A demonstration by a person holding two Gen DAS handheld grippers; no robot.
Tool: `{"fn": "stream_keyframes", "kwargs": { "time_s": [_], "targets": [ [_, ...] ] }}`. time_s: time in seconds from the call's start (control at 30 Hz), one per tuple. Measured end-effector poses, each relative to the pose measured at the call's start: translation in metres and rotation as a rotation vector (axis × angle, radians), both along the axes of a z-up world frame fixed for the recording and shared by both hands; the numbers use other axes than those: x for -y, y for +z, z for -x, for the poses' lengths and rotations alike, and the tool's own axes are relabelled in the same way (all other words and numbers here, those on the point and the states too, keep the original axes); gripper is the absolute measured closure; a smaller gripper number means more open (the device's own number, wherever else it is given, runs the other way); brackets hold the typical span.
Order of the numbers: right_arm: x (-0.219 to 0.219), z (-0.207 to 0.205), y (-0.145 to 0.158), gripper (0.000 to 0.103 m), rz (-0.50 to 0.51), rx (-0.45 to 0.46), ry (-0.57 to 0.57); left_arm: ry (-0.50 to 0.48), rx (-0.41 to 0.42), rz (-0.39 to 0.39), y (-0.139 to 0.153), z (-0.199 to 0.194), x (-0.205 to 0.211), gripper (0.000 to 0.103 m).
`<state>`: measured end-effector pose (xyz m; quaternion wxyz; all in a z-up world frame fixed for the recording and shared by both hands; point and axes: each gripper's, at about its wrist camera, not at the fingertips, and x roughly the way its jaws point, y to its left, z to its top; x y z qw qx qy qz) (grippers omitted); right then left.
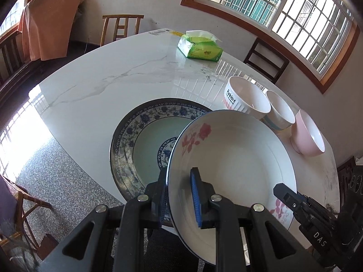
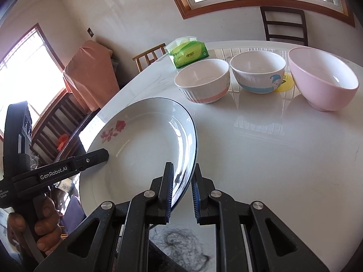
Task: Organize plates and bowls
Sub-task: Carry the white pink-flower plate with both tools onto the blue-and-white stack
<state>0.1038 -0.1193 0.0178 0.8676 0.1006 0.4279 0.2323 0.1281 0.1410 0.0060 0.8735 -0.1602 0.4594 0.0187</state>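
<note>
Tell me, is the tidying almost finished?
Not yet, it looks early. Nothing looks stacked so far. In hand: both tools, left and right, grip the rose plate by opposite rims, holding it tilted partly over the blue-patterned plate, probably to set it there. Left: the ribbed bowl, cartoon bowl and pink bowl stand separately in a row.

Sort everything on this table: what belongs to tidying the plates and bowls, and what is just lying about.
Job: rose plate, held by both grippers; blue plate; Rabbit bowl; cartoon bowl; pink bowl.

Lying about: tissue pack; yellow sticker; chairs.
</note>
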Motion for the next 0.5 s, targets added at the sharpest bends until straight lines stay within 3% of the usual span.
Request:
{"fn": "stream_keyframes", "kwargs": {
  "time_s": [0.5],
  "targets": [
    [-0.047,-0.022,-0.015,0.088,0.036,-0.024,0.079,0.063,-0.036,0.009,-0.016,-0.019,-0.036,0.084]
  ]
}}
